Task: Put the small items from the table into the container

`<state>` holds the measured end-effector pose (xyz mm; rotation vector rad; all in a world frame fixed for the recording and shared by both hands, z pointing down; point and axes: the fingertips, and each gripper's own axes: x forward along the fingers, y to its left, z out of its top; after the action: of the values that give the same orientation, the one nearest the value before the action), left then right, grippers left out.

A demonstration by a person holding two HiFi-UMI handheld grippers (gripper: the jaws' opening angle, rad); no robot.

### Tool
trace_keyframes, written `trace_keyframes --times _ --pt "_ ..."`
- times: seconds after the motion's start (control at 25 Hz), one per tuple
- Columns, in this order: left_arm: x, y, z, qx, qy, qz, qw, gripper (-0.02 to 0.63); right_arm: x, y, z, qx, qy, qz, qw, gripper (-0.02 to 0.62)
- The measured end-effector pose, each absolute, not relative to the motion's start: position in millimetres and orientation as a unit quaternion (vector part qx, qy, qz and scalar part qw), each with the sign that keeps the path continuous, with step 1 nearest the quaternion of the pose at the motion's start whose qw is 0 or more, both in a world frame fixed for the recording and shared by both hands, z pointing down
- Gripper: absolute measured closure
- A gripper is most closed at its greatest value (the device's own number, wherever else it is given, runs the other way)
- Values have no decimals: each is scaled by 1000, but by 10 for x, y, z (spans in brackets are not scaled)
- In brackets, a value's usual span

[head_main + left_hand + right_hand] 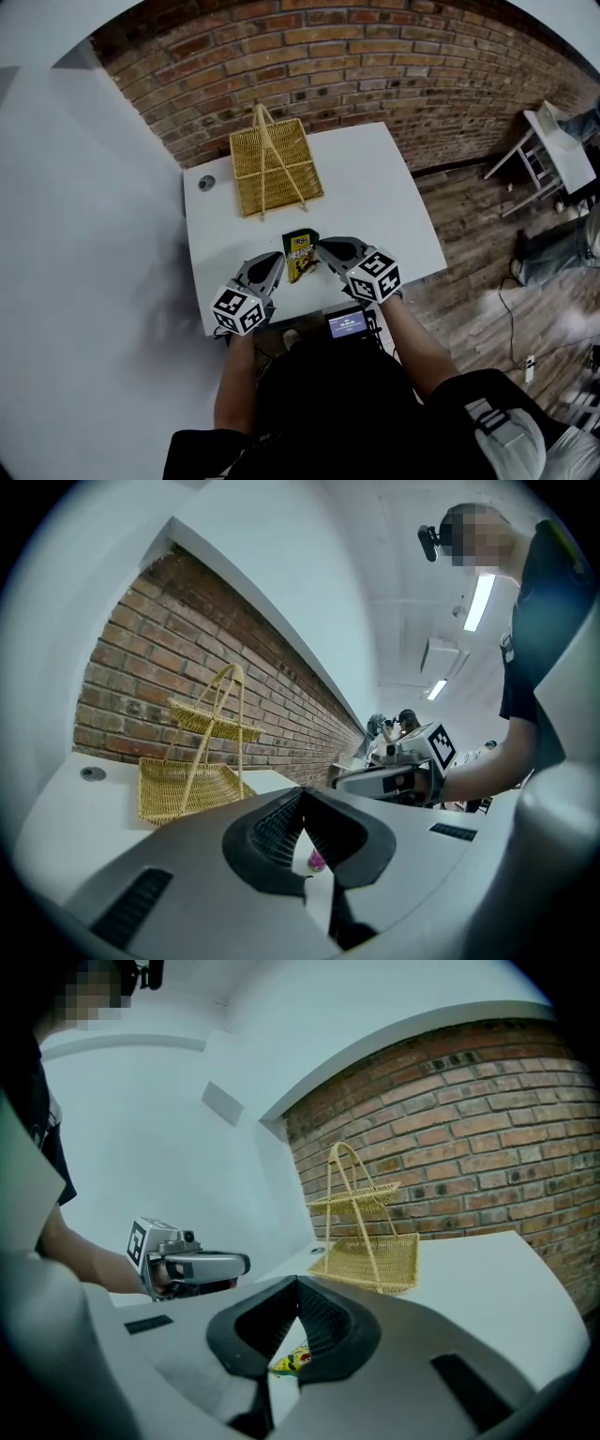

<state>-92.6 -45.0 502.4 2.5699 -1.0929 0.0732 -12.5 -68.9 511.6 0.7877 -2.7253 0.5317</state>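
Note:
A small green and yellow packet (299, 255) lies on the white table (384, 197) near its front edge, between my two grippers. My left gripper (277, 258) hovers just left of it, shut and empty. Just right of the packet, my right gripper (322, 247) is also shut with nothing in it. In the right gripper view the packet (290, 1361) shows below the closed jaws. Under the left gripper's jaws (302, 795) a pink scrap (316, 860) peeks out; I cannot tell what it is. The two-tier wicker basket (274, 167) stands at the table's back left.
A brick wall (375, 66) runs behind the table. A round cable hole (206, 183) sits at the table's back left corner. A white chair (548, 155) and cables are on the wooden floor to the right. A small screen (347, 325) hangs at the person's waist.

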Motion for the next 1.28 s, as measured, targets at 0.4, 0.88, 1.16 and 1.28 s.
trace_keyframes --times 0.4,0.88,1.16,1.28 --pt "-900 -471 5119 904 -385 41 184 597 93 -879 5139 296 -923 232 75 573" --pt "-756 -417 5237 904 -371 65 204 597 389 -903 5672 322 -907 228 149 304" --pt "-746 -311 5332 899 -372 75 218 597 422 -807 6060 317 -897 240 191 304" --pt "-747 -247 5378 898 -371 82 222 597 384 -785 6193 309 -898 236 207 302"
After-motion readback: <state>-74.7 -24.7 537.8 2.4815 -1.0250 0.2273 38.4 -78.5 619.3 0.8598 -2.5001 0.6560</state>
